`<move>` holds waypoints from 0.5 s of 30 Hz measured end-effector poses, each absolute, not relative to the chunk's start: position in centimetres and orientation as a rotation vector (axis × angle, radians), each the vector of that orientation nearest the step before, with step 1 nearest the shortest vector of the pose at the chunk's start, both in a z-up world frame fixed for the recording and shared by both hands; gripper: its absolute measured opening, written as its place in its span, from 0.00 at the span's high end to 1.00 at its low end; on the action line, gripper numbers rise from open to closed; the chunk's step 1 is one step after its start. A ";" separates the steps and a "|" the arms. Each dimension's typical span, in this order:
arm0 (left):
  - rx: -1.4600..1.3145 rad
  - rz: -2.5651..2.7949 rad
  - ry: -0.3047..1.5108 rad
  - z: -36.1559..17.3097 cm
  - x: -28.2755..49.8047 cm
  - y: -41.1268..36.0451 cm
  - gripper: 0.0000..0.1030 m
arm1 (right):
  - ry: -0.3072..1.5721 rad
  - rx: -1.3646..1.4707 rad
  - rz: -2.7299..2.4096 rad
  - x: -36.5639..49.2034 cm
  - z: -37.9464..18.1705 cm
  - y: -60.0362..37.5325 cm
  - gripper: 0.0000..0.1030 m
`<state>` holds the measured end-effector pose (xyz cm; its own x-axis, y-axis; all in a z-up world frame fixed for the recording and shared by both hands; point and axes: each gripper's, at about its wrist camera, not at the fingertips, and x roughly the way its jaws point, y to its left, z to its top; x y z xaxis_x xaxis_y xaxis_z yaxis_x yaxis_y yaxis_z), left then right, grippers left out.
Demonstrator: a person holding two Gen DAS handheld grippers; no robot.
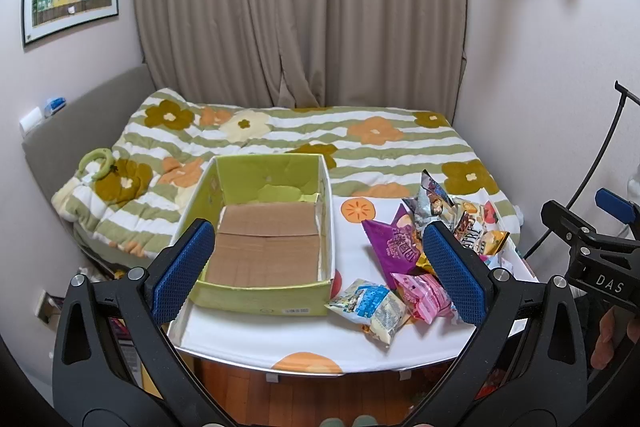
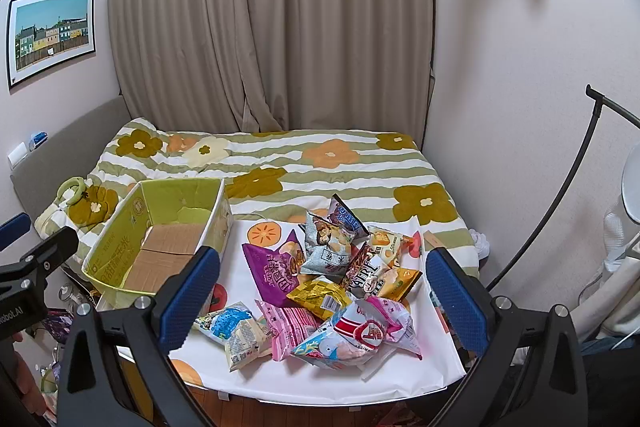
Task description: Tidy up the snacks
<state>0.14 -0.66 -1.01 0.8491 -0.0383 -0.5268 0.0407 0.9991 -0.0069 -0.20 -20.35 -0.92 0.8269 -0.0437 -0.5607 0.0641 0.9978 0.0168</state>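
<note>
Counter (image 2: 400,383) set before bed (image 2: 320,155); green box (image 1: 264,291) flanked by snack pile (image 2: 332,287); left gripper (image 1: 320,271) and right gripper (image 2: 320,295) held spread, nothing grasped.

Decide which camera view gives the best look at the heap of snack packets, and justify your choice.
The right wrist view: the snack packets lie spread between its open fingers, nearly all visible. In the left wrist view the heap sits off to the right, partly hidden behind that gripper's right finger.

On the table (image 2: 400,379), box (image 2: 120,279) left; snack pile (image 2: 332,291) right.
</note>
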 end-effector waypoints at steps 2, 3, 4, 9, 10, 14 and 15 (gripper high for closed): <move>0.006 -0.042 0.555 -0.9 0.3 -0.7 0.00 | 0.593 0.036 -0.058 -0.3 -1.0 -20.4 0.00; 0.006 -0.041 0.555 -1.0 0.2 -0.7 0.00 | 0.593 0.037 -0.057 -0.3 -1.0 -20.4 0.00; 0.006 -0.041 0.554 -1.0 0.2 -0.7 0.00 | 0.595 0.036 -0.057 -0.2 -0.9 -20.4 0.00; 0.008 -0.041 0.551 -1.0 0.0 -1.0 0.00 | 0.595 0.037 -0.057 -0.3 -0.9 -20.4 0.00; 0.008 -0.041 0.552 -1.0 0.0 -1.1 0.00 | 0.595 0.038 -0.056 -0.3 -0.9 -20.4 0.00; 0.009 -0.040 0.555 -1.0 0.0 -1.2 0.00 | 0.596 0.039 -0.056 -0.2 -0.9 -20.5 0.00; 0.009 -0.040 0.556 -1.0 -0.1 -1.2 0.00 | 0.598 0.039 -0.056 -0.3 -0.9 -20.4 0.00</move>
